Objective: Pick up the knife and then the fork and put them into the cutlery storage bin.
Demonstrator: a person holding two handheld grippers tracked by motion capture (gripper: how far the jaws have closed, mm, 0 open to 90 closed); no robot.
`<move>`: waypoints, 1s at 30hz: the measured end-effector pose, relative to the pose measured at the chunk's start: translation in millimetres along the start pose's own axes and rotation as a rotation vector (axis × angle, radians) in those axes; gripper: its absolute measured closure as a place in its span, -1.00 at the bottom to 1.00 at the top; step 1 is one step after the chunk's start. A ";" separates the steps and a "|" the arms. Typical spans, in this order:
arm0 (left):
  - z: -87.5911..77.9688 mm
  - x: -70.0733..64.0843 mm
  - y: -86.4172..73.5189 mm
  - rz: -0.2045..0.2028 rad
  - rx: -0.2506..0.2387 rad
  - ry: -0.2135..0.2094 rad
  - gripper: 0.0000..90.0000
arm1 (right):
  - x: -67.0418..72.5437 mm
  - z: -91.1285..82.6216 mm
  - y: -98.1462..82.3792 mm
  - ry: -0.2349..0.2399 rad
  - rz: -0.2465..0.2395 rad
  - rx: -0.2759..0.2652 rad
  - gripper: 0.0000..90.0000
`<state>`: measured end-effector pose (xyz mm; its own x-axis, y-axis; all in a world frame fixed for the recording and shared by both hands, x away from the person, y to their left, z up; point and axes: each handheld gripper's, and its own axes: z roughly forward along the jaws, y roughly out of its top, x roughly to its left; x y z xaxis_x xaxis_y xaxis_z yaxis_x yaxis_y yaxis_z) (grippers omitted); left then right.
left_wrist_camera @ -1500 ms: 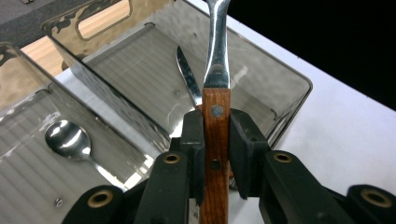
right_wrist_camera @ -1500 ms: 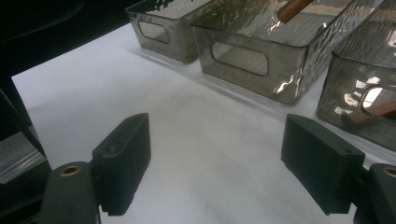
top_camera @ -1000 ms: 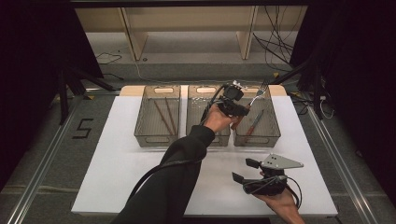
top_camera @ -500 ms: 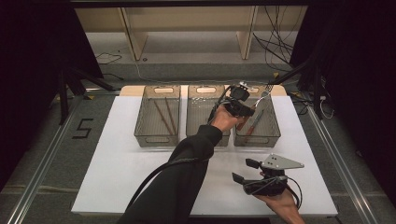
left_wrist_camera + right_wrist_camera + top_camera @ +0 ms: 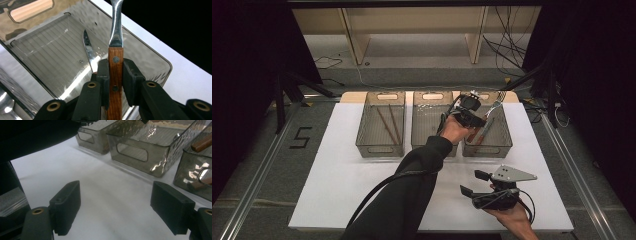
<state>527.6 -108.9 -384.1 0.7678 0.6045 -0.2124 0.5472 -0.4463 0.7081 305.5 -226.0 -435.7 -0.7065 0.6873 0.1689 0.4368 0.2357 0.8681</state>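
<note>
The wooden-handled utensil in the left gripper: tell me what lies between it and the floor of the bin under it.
The left gripper is shut on the wooden-handled utensil above the right-hand bin. A knife already lies on that bin's floor, just beside the handle in the left gripper view. Nothing else visible stands in the way.

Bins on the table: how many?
3, in a row across the far side of the table: left bin, middle bin, right bin. None looks hidden.
</note>
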 end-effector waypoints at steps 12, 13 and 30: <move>-0.8 0.5 -0.7 -0.043 0.028 -0.003 0.31 | 0.3 1.0 -0.1 0.004 -0.002 0.000 -0.45; -2.3 0.3 0.1 -0.051 0.027 0.007 0.24 | 0.3 1.0 -0.1 0.004 -0.002 0.000 -0.45; -67.2 15.3 -20.0 -0.041 -0.030 -0.015 -0.41 | -0.4 2.0 -0.3 -0.006 0.004 0.004 -0.45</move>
<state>506.0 -46.4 -356.3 0.7499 0.6117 -0.2517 0.5683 -0.4011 0.7184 306.7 -224.9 -437.0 -0.7011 0.6926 0.1696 0.4422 0.2356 0.8654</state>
